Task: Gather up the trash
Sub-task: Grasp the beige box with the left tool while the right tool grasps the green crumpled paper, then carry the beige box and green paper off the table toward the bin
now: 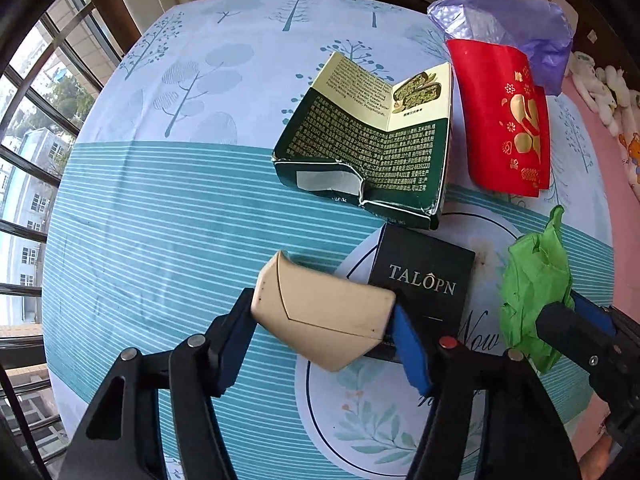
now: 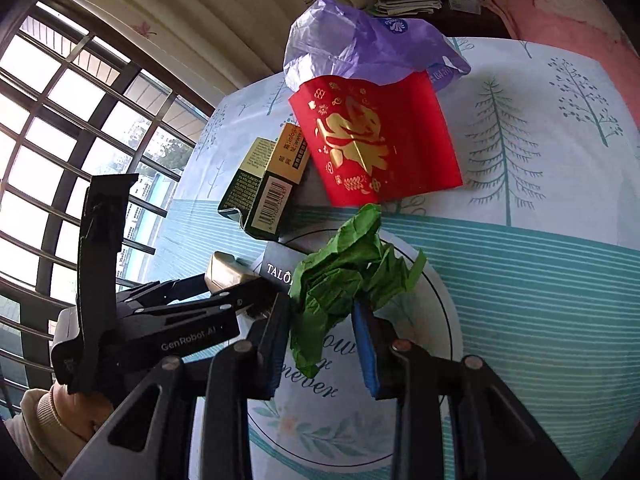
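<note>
Left claw (image 1: 324,320) clamps cream rounded plastic case (image 1: 320,312); right claw (image 2: 324,320) pinches crumpled green paper wad (image 2: 340,280). Keep both squeezes firm, lift straight off worktop (image 1: 160,208), clear black TALOPN box (image 1: 424,276).

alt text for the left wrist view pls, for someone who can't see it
The left gripper clamps a cream, rounded cardboard box between its blue pads above a table under a blue-and-white tree-print tablecloth. Beyond lie a black box lettered TALOPN, a crushed dark green carton, a red and gold packet and a purple plastic bag. At right, the right gripper holds crumpled green paper.
</note>
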`<state>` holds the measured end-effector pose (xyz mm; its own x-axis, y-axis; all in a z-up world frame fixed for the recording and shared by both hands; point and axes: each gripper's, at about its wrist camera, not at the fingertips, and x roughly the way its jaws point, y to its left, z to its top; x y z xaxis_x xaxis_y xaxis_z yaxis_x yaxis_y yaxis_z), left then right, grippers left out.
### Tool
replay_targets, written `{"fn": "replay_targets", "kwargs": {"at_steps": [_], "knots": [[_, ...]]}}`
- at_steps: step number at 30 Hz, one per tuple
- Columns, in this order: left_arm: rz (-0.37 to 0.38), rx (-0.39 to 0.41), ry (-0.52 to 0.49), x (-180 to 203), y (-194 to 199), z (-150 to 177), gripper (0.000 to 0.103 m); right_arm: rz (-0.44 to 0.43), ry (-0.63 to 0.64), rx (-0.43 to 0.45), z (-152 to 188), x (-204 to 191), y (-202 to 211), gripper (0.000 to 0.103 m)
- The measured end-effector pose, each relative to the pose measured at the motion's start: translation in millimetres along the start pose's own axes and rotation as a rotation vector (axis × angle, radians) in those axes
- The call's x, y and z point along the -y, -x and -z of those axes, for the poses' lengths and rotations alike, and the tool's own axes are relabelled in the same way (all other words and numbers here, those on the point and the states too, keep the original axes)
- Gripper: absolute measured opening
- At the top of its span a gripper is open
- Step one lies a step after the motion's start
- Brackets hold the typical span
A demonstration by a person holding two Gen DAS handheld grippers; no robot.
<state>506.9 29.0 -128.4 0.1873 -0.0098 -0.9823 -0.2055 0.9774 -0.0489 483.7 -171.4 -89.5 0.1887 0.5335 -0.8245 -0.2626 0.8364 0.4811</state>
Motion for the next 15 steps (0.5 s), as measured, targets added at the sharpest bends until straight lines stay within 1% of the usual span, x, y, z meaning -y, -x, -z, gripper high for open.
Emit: {"fn": "replay_targets", "kwargs": {"at_steps": [3, 8, 11, 15], "knots": [[0.002, 0.006, 0.009, -1.8, 1.7, 3.9, 0.063, 0.000, -0.004, 0.006, 4.0, 1.1, 3.9, 0.031], [0.000, 0.027, 0.023, -10.9, 18.6, 21.4, 0.063, 0.001, -0.016, 0.030, 13.8, 1.3, 16.1, 0.031], [0.009, 0.038, 0.016, -14.6, 34.6, 37.0, 0.063, 0.005, -0.022, 0.049, 23.1, -1.5, 25.9, 0.031], [0.027, 0.064, -0.016, -16.3, 62.3, 66.0, 0.063, 0.012, -0.029, 0.070, 41.0, -8.1, 40.3, 0.031]]}}
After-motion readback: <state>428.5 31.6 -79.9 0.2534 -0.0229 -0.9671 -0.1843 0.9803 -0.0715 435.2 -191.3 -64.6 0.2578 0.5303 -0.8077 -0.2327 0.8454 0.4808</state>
